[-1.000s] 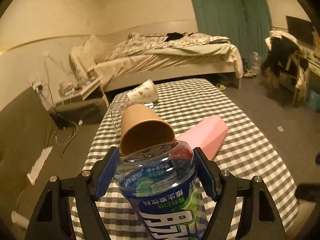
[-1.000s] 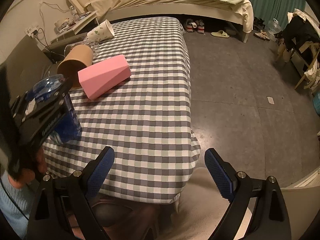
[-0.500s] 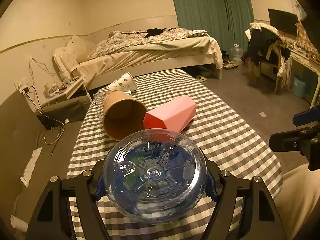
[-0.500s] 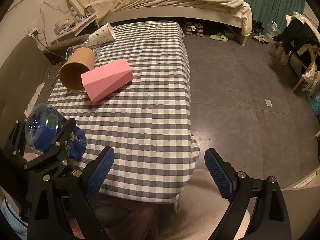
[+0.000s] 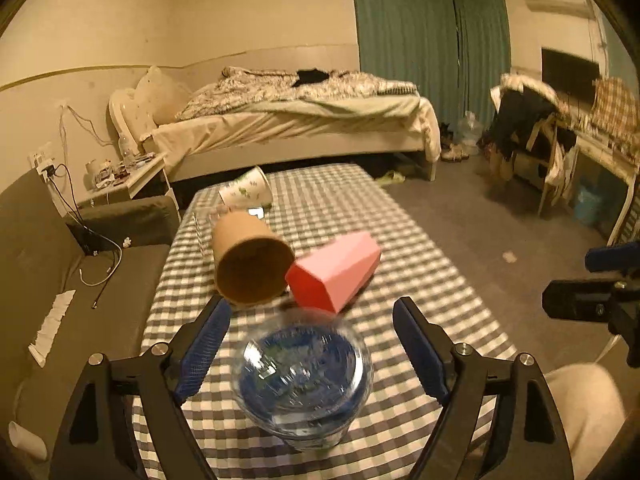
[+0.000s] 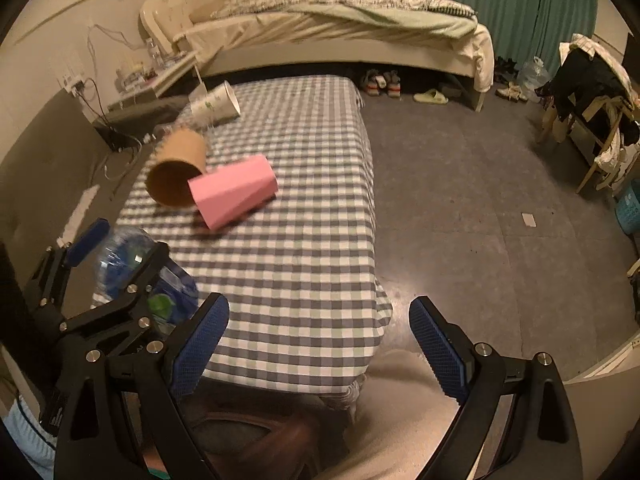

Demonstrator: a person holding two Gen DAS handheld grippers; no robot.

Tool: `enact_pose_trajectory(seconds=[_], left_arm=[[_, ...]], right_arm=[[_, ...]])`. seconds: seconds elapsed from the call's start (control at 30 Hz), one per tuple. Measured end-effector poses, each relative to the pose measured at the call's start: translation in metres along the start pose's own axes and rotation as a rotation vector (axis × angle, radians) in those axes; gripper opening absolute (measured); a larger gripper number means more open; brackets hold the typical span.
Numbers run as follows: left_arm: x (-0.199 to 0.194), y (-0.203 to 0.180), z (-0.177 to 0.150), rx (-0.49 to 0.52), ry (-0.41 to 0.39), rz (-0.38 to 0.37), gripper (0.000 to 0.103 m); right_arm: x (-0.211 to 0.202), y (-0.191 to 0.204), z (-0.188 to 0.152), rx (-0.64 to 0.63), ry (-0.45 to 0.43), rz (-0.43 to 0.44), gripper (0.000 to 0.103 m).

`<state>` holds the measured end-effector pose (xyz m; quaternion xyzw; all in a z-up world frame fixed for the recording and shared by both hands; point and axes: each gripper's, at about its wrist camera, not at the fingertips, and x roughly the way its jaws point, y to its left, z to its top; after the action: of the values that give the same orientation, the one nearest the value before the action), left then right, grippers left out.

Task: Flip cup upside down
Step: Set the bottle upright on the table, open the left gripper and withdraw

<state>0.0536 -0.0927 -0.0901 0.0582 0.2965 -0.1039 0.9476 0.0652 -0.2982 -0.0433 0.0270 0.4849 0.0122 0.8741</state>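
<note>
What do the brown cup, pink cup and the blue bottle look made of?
Brown cup: likely kraft paper, matte, thin rolled rim.
Pink cup: probably hard plastic, faceted walls with a smooth, even sheen; could be coated card.
Blue bottle: clear plastic, glossy, see-through moulded base with a printed label; it stands between the fingers of the open left gripper.

We see an unmade bed (image 5: pixel 304 120) beside green curtains (image 5: pixel 404 40). Shoes (image 6: pixel 382 82) lie by its frame. Clothes cover a chair (image 5: pixel 528 128).
</note>
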Motion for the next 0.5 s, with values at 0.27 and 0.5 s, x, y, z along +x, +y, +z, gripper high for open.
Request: enact_pose_trajectory(seconds=[0.27,0.5], left_arm=[[-0.050,0.027,0.033,-0.082,-0.080,-0.005,0.087],[-0.095,0.068,0.043,-0.137,-0.060,0.087,0.093]], right_arm=[[-0.052,0.016,0.005,-0.008,-0.112,-0.006,0.092],[-0.095,0.039,-0.003,-0.027,-0.237,0.032,0.092]])
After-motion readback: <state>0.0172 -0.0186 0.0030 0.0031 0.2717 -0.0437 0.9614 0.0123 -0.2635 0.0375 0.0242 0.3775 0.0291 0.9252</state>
